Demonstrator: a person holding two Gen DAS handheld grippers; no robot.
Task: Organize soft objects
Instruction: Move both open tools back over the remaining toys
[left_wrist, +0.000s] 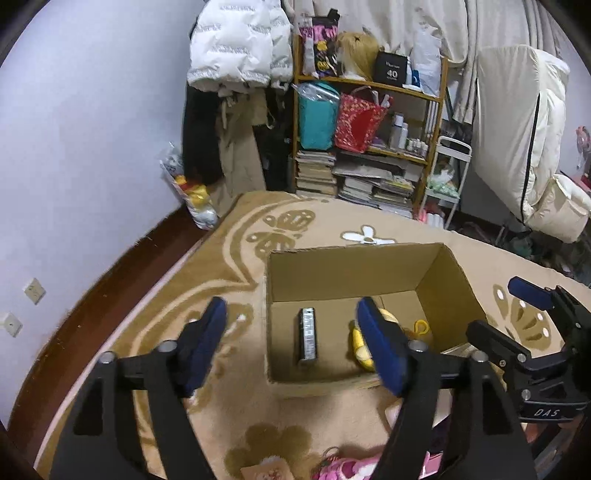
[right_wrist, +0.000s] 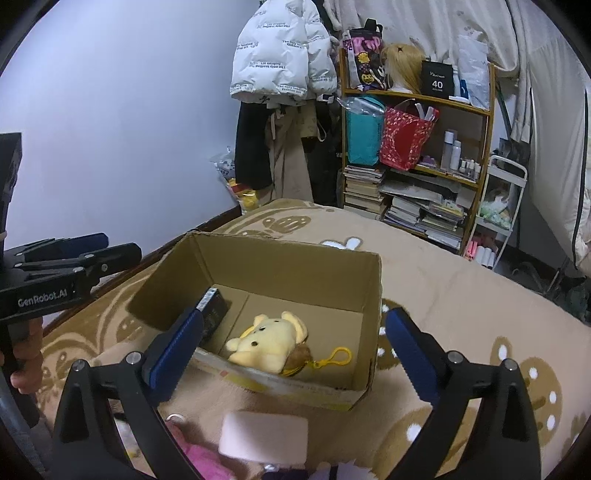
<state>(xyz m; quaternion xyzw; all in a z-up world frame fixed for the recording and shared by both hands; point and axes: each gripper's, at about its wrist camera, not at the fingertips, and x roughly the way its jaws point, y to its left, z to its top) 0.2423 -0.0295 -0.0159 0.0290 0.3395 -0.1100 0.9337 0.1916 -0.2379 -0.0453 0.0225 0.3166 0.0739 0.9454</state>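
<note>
The left claw (left_wrist: 295, 345) gapes empty over an open cardboard box (left_wrist: 343, 275) holding a yellow plush toy (left_wrist: 360, 349) and a dark flat pack (left_wrist: 307, 339).

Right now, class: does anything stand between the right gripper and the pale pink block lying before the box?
Nothing visible does. The right gripper is open above the pink block, which lies on the blanket outside the cardboard box.

A cardboard box (right_wrist: 258, 266) is sitting on a blanket (right_wrist: 461, 295), holding a plush toy (right_wrist: 267, 341) to the right of a small dark box (right_wrist: 214, 314). Behind the blanket, a shelf unit (right_wrist: 417, 155) is standing, with a jacket (right_wrist: 280, 55) hanging to its left.
</note>
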